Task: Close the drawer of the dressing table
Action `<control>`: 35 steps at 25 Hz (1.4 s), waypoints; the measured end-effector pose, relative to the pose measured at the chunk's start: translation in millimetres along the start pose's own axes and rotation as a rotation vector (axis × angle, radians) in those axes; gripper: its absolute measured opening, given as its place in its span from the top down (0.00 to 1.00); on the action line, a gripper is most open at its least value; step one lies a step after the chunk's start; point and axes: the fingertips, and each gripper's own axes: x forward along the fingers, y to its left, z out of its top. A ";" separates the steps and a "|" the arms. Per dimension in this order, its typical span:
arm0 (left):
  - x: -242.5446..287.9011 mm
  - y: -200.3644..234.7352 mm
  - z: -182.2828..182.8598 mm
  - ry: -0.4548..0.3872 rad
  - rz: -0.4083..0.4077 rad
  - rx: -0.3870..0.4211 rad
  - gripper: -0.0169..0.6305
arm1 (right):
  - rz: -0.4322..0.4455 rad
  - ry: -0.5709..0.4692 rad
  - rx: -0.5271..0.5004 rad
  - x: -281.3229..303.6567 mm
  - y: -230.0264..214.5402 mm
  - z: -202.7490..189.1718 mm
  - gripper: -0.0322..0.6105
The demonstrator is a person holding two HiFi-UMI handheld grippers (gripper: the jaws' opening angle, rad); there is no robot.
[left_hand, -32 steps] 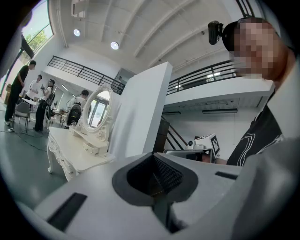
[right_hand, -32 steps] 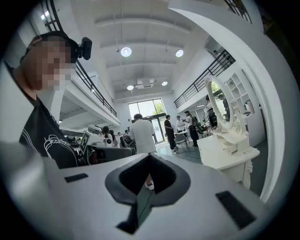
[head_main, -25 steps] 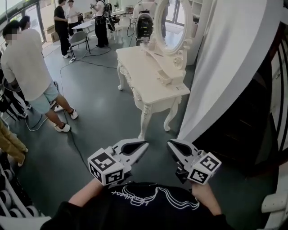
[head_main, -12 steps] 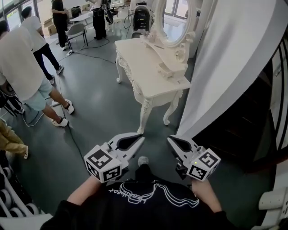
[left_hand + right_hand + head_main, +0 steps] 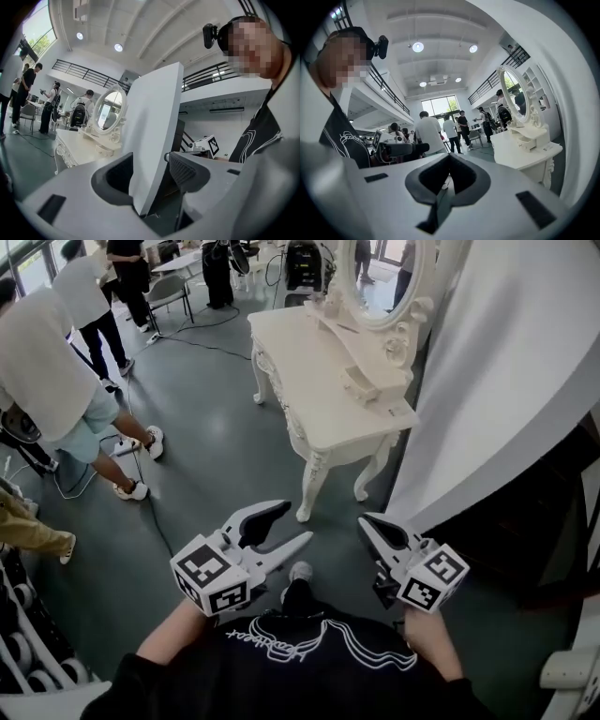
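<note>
The white dressing table [image 5: 323, 395] with its oval mirror [image 5: 382, 273] stands ahead of me in the head view, well beyond both grippers. A small drawer [image 5: 360, 383] under the mirror sticks out over the tabletop. My left gripper [image 5: 296, 523] hangs low at the left, and its jaws are opening with nothing between them. Close to its right, my right gripper [image 5: 367, 522] is shut and empty. The left gripper view has the table [image 5: 75, 143] far off to the left of the parted jaws. In the right gripper view the table [image 5: 525, 150] stands at the right.
A tall white curtain [image 5: 506, 362] hangs right of the table, with a dark stairway [image 5: 553, 502] behind it. Several people [image 5: 56, 381] stand on the grey floor at the left, with a cable [image 5: 150, 512] trailing there. A chair [image 5: 169, 296] stands at the back.
The left gripper's jaws have gone from shut to apart. Both grippers and the view have moved toward the dressing table, which now sits a little lower and to the right.
</note>
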 end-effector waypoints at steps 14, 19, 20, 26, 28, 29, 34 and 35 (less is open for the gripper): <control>139.4 134.0 28.8 0.102 -0.002 0.087 0.55 | -0.046 -0.003 0.083 80.5 -154.7 34.0 0.95; 175.0 166.5 31.9 0.131 -0.010 0.086 0.54 | -0.065 -0.014 0.099 98.9 -190.8 43.3 0.95; 180.9 174.0 32.8 0.131 -0.003 0.082 0.54 | -0.068 -0.011 0.098 102.5 -195.5 44.2 0.95; 214.8 212.2 28.6 0.154 0.006 0.093 0.54 | -0.105 0.003 0.103 119.8 -223.7 44.7 0.95; 226.1 225.9 27.1 0.168 0.002 0.103 0.54 | -0.130 0.005 0.114 126.0 -235.7 44.2 0.95; 232.0 233.6 26.8 0.175 -0.002 0.106 0.54 | -0.144 0.005 0.118 129.8 -242.2 44.9 0.95; 267.8 284.2 25.6 0.206 -0.027 0.114 0.54 | -0.217 -0.008 0.133 155.2 -277.8 55.1 0.95; 276.9 295.6 24.4 0.214 -0.035 0.113 0.54 | -0.235 -0.011 0.136 160.2 -285.9 57.2 0.95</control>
